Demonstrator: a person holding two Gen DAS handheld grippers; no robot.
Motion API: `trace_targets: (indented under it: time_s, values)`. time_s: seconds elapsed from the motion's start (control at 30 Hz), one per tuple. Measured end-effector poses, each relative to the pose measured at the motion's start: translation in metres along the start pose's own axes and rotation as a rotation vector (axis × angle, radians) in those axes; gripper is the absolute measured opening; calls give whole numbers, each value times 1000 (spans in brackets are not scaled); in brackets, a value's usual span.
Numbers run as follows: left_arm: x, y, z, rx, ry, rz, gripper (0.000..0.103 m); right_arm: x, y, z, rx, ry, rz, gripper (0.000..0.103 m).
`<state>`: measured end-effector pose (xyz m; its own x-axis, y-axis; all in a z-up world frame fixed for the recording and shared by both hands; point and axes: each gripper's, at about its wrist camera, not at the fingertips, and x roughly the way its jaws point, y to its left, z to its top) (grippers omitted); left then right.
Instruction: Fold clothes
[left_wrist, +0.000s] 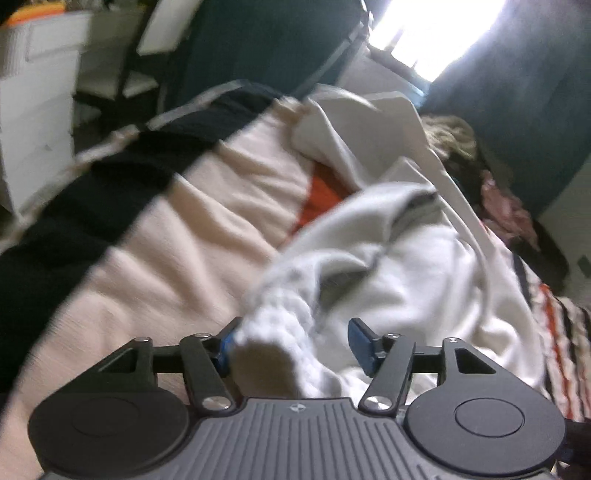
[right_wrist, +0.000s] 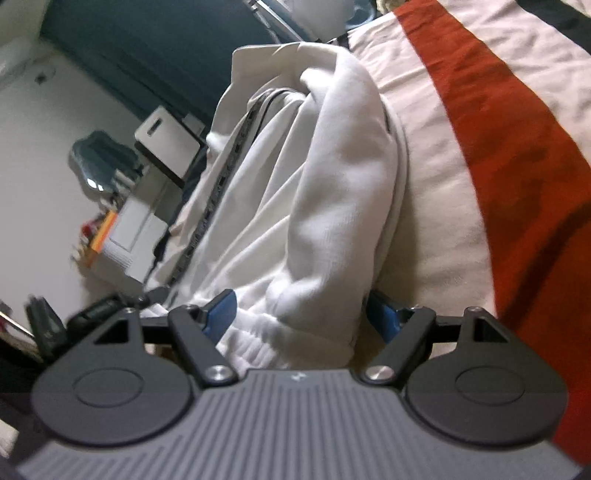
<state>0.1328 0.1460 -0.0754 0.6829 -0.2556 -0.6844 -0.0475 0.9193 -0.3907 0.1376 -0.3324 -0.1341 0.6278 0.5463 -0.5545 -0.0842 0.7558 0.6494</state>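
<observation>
white garment (right_wrist: 325, 192) with grey trim; cream blanket (left_wrist: 177, 236), black and orange-red stripes

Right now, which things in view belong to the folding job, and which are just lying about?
Job:
- white garment, bunched on the bed
- left gripper, straddling its ribbed cuff
- right gripper, straddling its hem

Lying about:
- striped blanket underneath
- pink-and-dark clothes pile
- white drawers

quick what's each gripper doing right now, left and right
Left gripper: open, jaws around the white garment's ribbed cuff, not clamped.
Right gripper: open, the white garment's hem between the jaws, not pinched.
</observation>
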Motion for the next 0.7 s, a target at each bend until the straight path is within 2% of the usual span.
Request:
trace_targets:
  time_s: [0.07, 0.1, 0.13, 0.17, 0.2, 0.23, 0.27, 0.33, 0.43, 0.53, 0.7]
  values:
    - [7, -1, -4, -22, 16, 1, 66, 9, 1, -2, -12, 13, -8, 79]
    - [9, -1, -6, -33, 17, 9, 62, 12, 0, -4, -3, 13, -10, 78]
    - [12, -1, -8, -45, 14, 18, 53, 13, -2, -5, 17, 4, -13, 75]
    - [11, -1, -7, -57, -1, 35, 48, 14, -4, -6, 37, -6, -16, 68]
    - [10, 0, -7, -71, -17, 48, 38, 13, -6, -7, 61, -17, -19, 53]
    - [7, 3, -5, -97, -36, 45, 32, 12, -9, -9, 92, -31, -23, 45]
    - [4, 7, -4, -124, -47, 22, 31, 10, -11, -11, 121, -44, -20, 39]
    - [-1, 10, -2, -153, -73, -2, 22, 8, -11, -15, 162, -62, 8, 34]
    - [-14, 3, 8, -121, -135, 40, 20, 10, 3, -23, 161, -72, 50, 28]
    - [-30, 10, 33, -147, -207, 85, 19, 17, 22, -36, 206, -72, 144, 24]
    - [-51, 43, 97, -184, -288, 197, 19, 63, 94, -53, 149, -15, 292, 22]
